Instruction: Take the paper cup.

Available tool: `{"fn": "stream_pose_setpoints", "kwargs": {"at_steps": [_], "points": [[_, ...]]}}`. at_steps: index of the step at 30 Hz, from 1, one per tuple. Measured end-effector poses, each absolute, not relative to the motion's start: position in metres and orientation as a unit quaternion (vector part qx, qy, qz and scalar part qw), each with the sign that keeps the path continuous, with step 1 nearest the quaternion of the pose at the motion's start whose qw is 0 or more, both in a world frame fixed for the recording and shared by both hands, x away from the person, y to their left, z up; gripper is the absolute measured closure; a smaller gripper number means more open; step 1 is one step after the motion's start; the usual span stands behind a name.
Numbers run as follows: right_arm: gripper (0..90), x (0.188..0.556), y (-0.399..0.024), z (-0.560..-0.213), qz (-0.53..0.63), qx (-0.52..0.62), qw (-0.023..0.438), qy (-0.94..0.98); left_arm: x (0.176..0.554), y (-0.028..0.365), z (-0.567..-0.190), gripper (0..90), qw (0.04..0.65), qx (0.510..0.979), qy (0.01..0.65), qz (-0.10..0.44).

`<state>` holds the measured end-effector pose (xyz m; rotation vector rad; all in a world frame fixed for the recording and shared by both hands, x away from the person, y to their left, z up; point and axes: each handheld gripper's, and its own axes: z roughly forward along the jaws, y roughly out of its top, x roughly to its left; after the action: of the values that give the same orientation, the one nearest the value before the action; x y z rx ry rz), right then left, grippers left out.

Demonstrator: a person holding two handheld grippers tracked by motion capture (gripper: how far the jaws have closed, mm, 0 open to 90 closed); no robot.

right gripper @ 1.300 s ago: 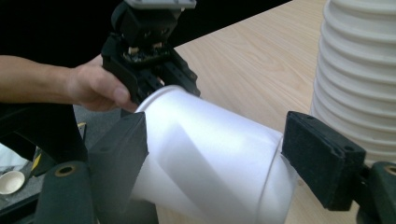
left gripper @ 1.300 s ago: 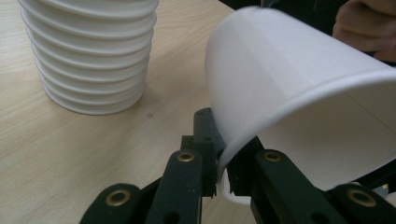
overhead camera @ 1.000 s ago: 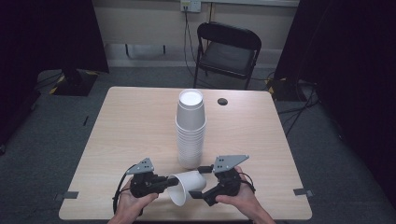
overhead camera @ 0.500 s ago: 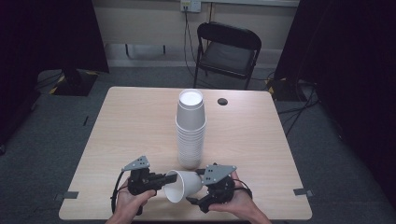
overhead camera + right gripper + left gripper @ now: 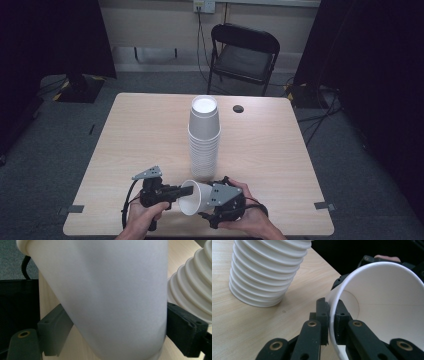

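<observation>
A single white cup [image 5: 194,196] lies on its side in the air just above the near edge of the surface [image 5: 125,135], its open mouth turned toward the left tongs [image 5: 182,190]. In the left gripper view those tongs [image 5: 331,322] are clamped on the cup's rim [image 5: 332,312], one pad inside the wall and one outside, pressed together on it. The right tongs [image 5: 212,200] straddle the cup's body from the other side; in the right gripper view the cup [image 5: 107,295] sits between the two wide-set pads [image 5: 53,327], which have just been closing, the right one against the wall, though whether both press on it I cannot tell. Just behind the cup stands a tall stack [image 5: 204,137] of upturned white cups at mid-surface, close to it but apart. A small dark disc [image 5: 238,108] lies farther back.
</observation>
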<state>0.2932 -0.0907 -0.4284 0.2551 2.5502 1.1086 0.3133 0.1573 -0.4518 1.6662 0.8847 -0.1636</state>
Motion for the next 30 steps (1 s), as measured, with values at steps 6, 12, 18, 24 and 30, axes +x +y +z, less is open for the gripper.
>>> {"fn": "stream_pose_setpoints", "kwargs": {"at_steps": [6, 12, 18, 24, 30], "points": [[15.6, 0.297, -0.093, -0.43, 0.405, 0.113, 0.139, 0.897, 0.31, 0.162, -0.449, 78.2, 0.599, 0.703, 0.379, -0.056], [16.5, 0.297, -0.091, -0.432, 0.403, 0.11, 0.138, 0.898, 0.311, 0.164, -0.449, 85.2, 0.597, 0.703, 0.381, -0.062], [15.2, 0.292, -0.087, -0.432, 0.396, 0.073, 0.17, 0.899, 0.31, 0.157, -0.449, 85.5, 0.58, 0.72, 0.376, -0.066], [14.5, 0.289, -0.083, -0.431, 0.4, 0.06, 0.169, 0.899, 0.309, 0.155, -0.449, 85.5, 0.568, 0.729, 0.376, -0.066], [14.3, 0.288, -0.08, -0.431, 0.404, 0.063, 0.168, 0.897, 0.308, 0.154, -0.449, 85.2, 0.564, 0.733, 0.375, -0.058]]}}
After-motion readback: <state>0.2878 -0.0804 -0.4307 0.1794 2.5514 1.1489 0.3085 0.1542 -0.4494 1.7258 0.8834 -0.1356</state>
